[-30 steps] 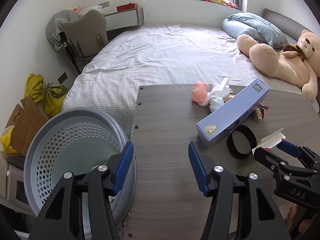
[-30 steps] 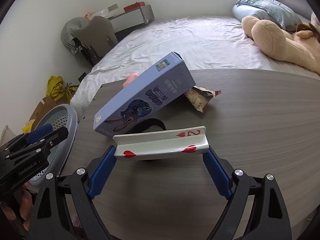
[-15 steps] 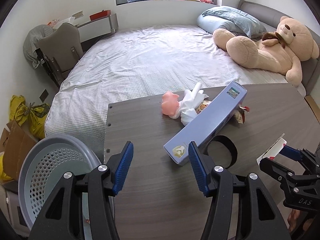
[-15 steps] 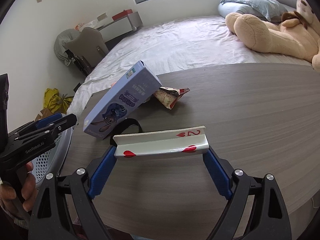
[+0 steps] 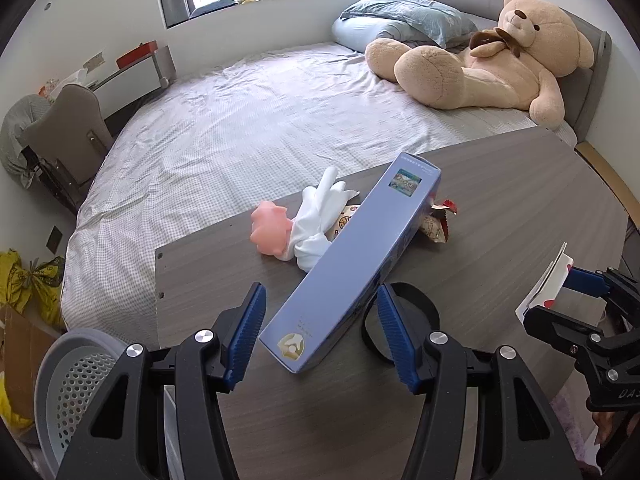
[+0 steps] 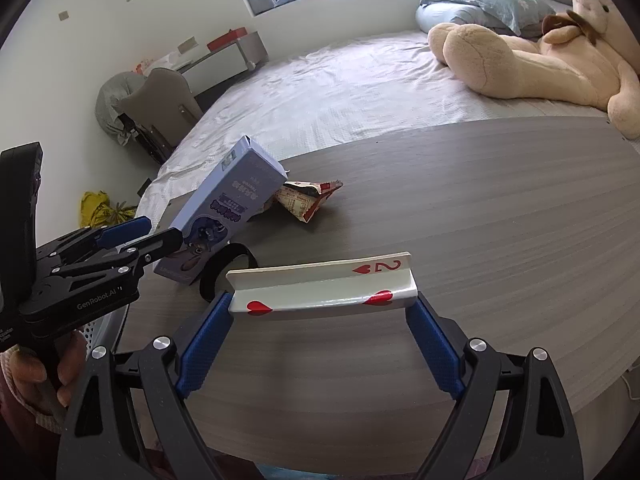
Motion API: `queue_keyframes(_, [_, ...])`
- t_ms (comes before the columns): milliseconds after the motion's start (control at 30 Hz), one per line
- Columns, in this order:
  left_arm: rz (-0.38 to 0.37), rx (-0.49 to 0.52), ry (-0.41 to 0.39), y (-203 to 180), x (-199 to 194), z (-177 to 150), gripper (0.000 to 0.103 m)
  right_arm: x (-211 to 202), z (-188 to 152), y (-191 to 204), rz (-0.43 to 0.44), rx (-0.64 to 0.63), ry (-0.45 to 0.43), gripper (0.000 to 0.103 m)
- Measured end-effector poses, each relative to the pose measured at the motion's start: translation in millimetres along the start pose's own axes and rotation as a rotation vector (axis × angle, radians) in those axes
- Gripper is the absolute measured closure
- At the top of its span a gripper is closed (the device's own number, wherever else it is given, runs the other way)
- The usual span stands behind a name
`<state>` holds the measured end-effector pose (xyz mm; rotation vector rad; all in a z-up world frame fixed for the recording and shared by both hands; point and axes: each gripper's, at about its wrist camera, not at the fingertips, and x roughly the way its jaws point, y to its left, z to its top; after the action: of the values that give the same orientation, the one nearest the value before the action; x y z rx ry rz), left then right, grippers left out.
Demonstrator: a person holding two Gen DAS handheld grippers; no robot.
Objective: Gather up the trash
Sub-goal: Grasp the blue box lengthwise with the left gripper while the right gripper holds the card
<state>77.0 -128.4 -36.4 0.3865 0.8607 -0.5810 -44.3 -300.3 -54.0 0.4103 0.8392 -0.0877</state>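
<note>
A long blue carton (image 5: pixel 352 264) lies tilted on the wooden table (image 5: pixel 520 208), its far end propped on a crumpled snack wrapper (image 5: pixel 438 224). White tissue (image 5: pixel 320 220) and a pink toy (image 5: pixel 270 230) lie beside it. A black band (image 5: pixel 416 312) lies by its near end. My left gripper (image 5: pixel 320 332) is open, with the carton's near end between its fingers. My right gripper (image 6: pixel 322 312) is shut on a bent two-of-hearts playing card (image 6: pixel 320 286), held above the table. The carton (image 6: pixel 224 216), wrapper (image 6: pixel 308 200) and band (image 6: pixel 224 268) also show in the right wrist view.
A grey perforated basket (image 5: pixel 76 376) stands at the table's left edge. Beyond the table is a bed (image 5: pixel 260 120) with a large teddy bear (image 5: pixel 492 56). A chair (image 5: pixel 68 120) and yellow bags (image 5: pixel 28 284) stand at the left.
My left gripper has moved right from the basket to the blue carton, whose near end now sits between its fingers. My right gripper still holds the card and has drawn back slightly.
</note>
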Motion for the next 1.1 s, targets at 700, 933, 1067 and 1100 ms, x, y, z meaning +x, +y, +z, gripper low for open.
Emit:
queue_keyframes(700, [-0.092, 0.058, 0.05, -12, 36, 11, 0.059, -8, -6, -7, -0.002, 0.021, -0.019, 0.018])
queue_keyframes(933, [-0.126, 0.033, 0.062, -13, 31, 7, 0.071, -11, -8, -5, 0.001, 0.02, -0.025, 0.018])
queue_keyframes(1067, [-0.104, 0.012, 0.043, -12, 22, 5, 0.072, -11, -7, -8, 0.002, 0.023, -0.029, 0.018])
queue_keyframes(1100, [-0.096, 0.003, 0.037, -11, 20, 4, 0.072, -11, -7, -8, 0.003, 0.023, -0.03, 0.018])
